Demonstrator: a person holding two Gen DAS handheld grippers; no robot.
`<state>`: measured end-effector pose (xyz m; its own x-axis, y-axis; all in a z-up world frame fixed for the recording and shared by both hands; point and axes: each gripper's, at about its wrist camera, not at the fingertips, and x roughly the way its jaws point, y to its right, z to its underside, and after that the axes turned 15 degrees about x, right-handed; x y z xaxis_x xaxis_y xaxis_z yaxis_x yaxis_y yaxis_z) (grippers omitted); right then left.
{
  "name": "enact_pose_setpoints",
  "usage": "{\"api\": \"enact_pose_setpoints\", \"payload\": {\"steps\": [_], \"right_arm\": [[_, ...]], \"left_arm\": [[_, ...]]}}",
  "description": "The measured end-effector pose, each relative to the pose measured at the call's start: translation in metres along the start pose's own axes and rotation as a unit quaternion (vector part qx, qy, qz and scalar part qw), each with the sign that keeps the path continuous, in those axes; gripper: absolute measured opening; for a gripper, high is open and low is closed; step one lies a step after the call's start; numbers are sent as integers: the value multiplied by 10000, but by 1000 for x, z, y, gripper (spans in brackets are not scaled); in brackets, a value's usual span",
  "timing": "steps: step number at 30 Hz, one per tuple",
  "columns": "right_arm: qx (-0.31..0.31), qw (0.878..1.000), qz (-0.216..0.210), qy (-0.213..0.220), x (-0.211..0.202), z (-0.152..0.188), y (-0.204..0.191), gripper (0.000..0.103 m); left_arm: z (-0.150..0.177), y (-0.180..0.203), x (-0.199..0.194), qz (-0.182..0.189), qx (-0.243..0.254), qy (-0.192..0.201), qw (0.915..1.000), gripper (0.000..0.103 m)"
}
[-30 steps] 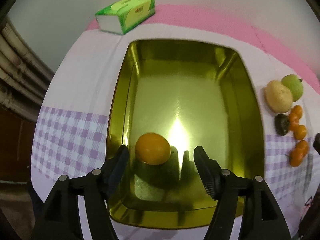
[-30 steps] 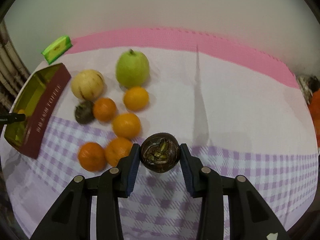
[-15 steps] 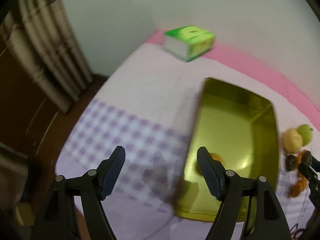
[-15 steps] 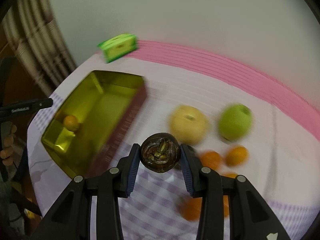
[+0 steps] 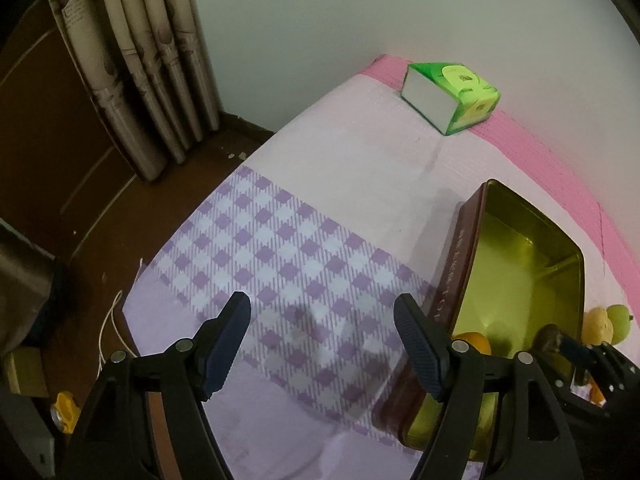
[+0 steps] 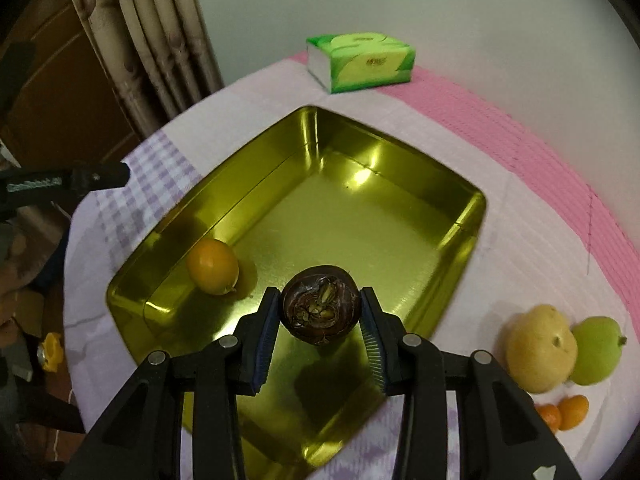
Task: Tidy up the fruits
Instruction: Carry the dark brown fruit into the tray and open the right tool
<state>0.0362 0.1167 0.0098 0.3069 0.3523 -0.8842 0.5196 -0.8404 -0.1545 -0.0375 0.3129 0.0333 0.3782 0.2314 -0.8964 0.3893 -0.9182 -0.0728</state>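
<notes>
A gold metal tin [image 6: 400, 168] with dark red outer walls sits on the table; it also shows in the left wrist view [image 5: 532, 256]. One orange [image 6: 213, 272] lies in its near left corner, also seen in the left wrist view [image 5: 474, 342]. My right gripper [image 6: 320, 318] is shut on a dark brown mangosteen [image 6: 320, 308] and holds it above the tin's near end. My left gripper [image 5: 322, 342] is open and empty over the checked cloth, left of the tin. A yellow pear [image 6: 540, 348], a green pear [image 6: 596, 350] and small oranges [image 6: 570, 412] lie right of the tin.
A green tissue box [image 6: 360, 60] stands at the back by the wall, also in the left wrist view [image 5: 452, 96]. Curtains [image 5: 140, 60] and dark floor lie past the table's left edge. The left gripper's arm [image 6: 64, 180] shows at the left of the right wrist view.
My left gripper let the orange lie in the tin and swung left, off the tin. My right gripper carried the mangosteen from the fruit pile to above the tin.
</notes>
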Motion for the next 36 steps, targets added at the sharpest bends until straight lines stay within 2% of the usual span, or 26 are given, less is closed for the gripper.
{"api": "enact_pose_setpoints", "payload": {"steps": [12,28,32,36], "right_arm": [[-71,9995,241,-190,28,-4,-4,37],[-89,9993,347,-146,31,-4,-4,39],[26,9996,246,-155,27,-5,-2,47],[54,9997,229,-47,20,-4,-3,48]], "left_arm": [[0,3,3,13,82,-44,10000,74],[1,14,3,62,262,-9,9996,74],[1,16,2,51,307,3,9995,74],[1,16,1,52,346,22,9994,75]]}}
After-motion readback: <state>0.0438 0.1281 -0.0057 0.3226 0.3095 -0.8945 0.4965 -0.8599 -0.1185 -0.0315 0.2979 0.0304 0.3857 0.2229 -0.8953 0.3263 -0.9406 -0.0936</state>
